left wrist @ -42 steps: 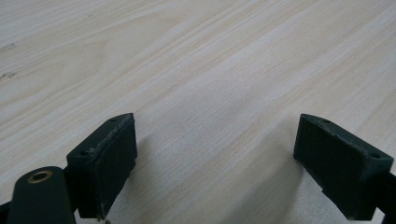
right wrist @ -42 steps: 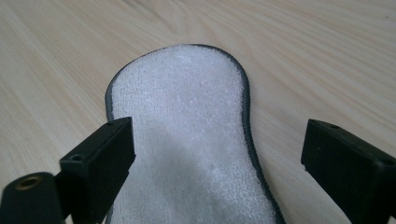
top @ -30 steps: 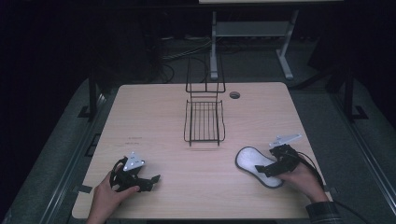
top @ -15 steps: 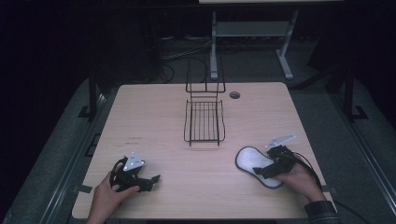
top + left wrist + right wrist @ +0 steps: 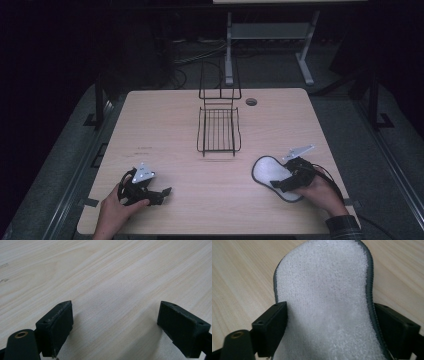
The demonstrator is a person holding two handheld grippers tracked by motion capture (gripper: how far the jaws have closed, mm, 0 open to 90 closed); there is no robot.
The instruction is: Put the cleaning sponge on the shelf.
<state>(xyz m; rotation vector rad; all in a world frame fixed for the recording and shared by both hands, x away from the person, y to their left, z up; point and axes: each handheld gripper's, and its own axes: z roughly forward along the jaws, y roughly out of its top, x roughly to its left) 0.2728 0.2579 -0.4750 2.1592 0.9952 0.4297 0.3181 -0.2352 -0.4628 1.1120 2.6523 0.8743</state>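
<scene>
Since the earlier frame my right gripper [image 5: 284, 184] has kept its place, but its jaws have just been closing a little around the white insole [image 5: 324, 302]. It lies flat on the table [image 5: 165, 125] at the near right, between the jaws; both pads seem to meet its grey edges, without a firm clamp yet, I think. My left gripper [image 5: 115, 327] rests at the near left, jaws apart over bare wood. The wire rack [image 5: 218, 131] stands well apart in the middle. I fear the soft insole may buckle or slip out if I squeeze only its edges.
</scene>
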